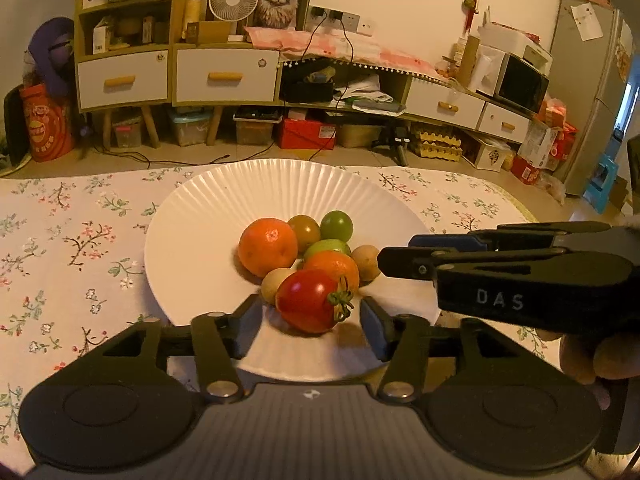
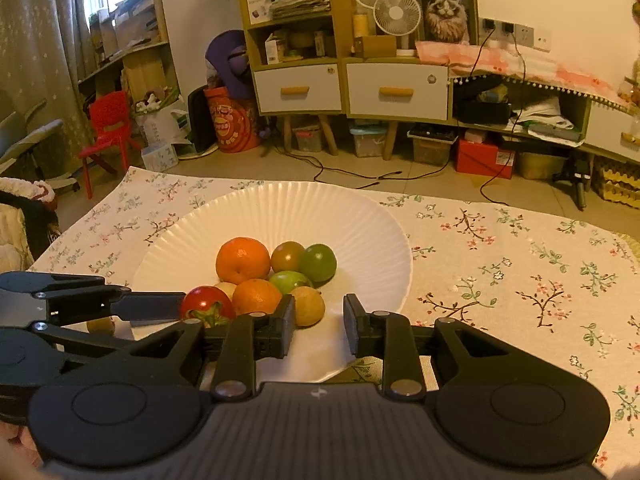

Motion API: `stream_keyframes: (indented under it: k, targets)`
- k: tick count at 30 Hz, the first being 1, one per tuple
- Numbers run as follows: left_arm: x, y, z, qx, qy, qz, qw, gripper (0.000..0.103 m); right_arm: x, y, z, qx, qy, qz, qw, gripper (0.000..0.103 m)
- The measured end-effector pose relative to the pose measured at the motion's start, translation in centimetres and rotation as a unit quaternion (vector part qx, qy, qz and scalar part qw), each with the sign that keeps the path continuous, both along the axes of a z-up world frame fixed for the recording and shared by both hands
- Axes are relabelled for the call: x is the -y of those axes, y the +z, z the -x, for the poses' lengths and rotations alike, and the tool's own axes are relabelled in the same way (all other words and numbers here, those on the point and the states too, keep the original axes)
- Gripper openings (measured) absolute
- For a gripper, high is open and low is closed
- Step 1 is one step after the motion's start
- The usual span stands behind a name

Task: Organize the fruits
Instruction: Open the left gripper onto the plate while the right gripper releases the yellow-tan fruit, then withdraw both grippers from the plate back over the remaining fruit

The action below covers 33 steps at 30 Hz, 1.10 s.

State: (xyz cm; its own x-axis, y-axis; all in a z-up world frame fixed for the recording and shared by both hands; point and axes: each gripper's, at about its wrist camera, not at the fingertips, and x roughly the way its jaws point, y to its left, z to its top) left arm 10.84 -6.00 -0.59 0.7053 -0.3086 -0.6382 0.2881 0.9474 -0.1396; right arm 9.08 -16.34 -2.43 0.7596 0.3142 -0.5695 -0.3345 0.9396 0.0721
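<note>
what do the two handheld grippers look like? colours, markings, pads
Both match: matte black plastic. The left gripper has blue pads on its fingers, silver pivot rivets, two round domes on a ribbed grey body and a small white logo. The right gripper looks the same, with darker pads; white "DAS" lettering marks its side. No cables visible.

plate (image 1: pixel 192 240) on tablecloth (image 1: pixel 60 248) | 8 fruits (image 1: pixel 267 252) in plate | cabinets (image 1: pixel 124 80) behind table
</note>
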Motion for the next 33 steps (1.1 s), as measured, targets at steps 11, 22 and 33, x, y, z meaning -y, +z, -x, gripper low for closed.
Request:
stream_keyframes:
  k: [11, 22, 33]
  targets:
    - [-0.1, 1.3, 1.5, 0.018, -0.016, -0.017, 0.9996, 0.075, 0.2, 0.9, 1.5, 0.004, -0.024, -0.01, 1.0, 0.052]
    - [-1.9, 1.9, 3.2, 0.023, -0.014, -0.013, 0.9995, 0.087, -0.3, 1.4, 2.7, -0.001, -0.035, -0.011, 0.999, 0.068]
    - [-3.7, 1.6, 5.3, 0.013, -0.012, -0.017, 0.9997, 0.094, -1.2, 1.5, 4.0, -0.003, -0.038, -0.004, 0.999, 0.081]
